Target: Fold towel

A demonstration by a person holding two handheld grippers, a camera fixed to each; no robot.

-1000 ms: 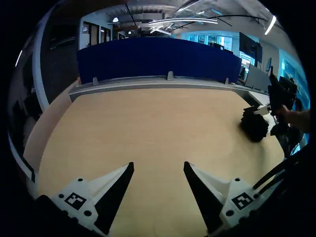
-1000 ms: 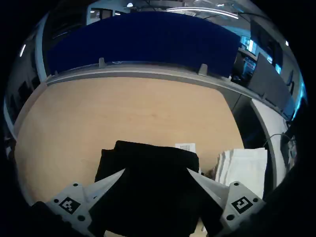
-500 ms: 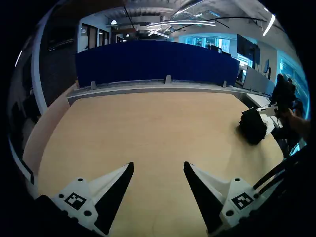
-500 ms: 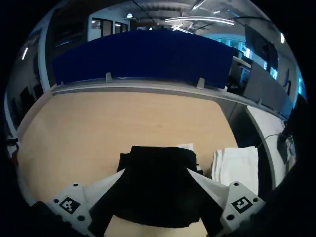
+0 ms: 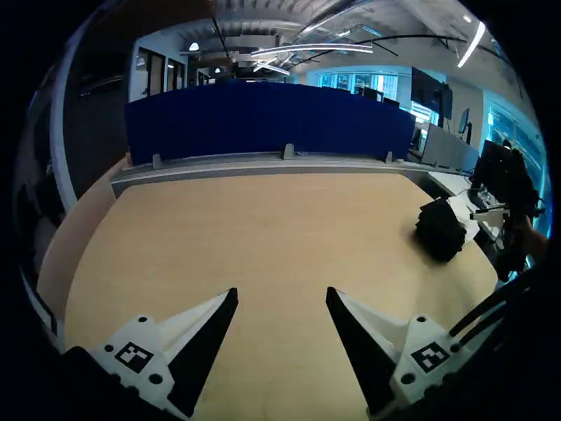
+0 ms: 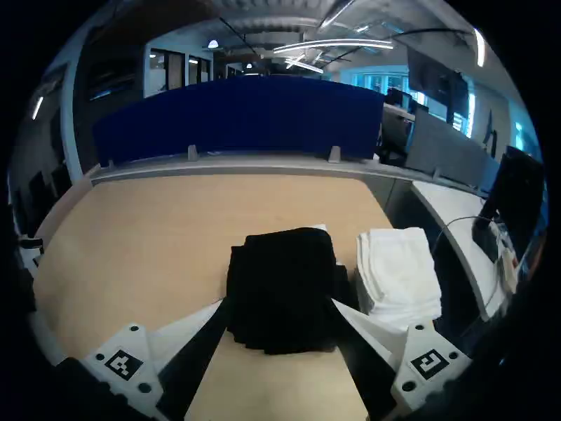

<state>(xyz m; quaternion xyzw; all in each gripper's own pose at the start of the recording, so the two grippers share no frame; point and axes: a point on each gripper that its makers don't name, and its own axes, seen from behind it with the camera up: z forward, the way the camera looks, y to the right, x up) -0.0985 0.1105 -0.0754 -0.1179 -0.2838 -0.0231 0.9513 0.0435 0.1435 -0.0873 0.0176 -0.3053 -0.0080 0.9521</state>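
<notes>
Black towel (image 6: pixel 284 288) looked folded already, lying on the wooden desk (image 6: pixel 140 231) just beside one white towel pile (image 6: pixel 396 270). My right gripper (image 6: pixel 279 305) was spread wide either side of its near end, and the left gripper (image 5: pixel 281 290) was wide and empty. I figured the next move was backing off without dragging it
</notes>
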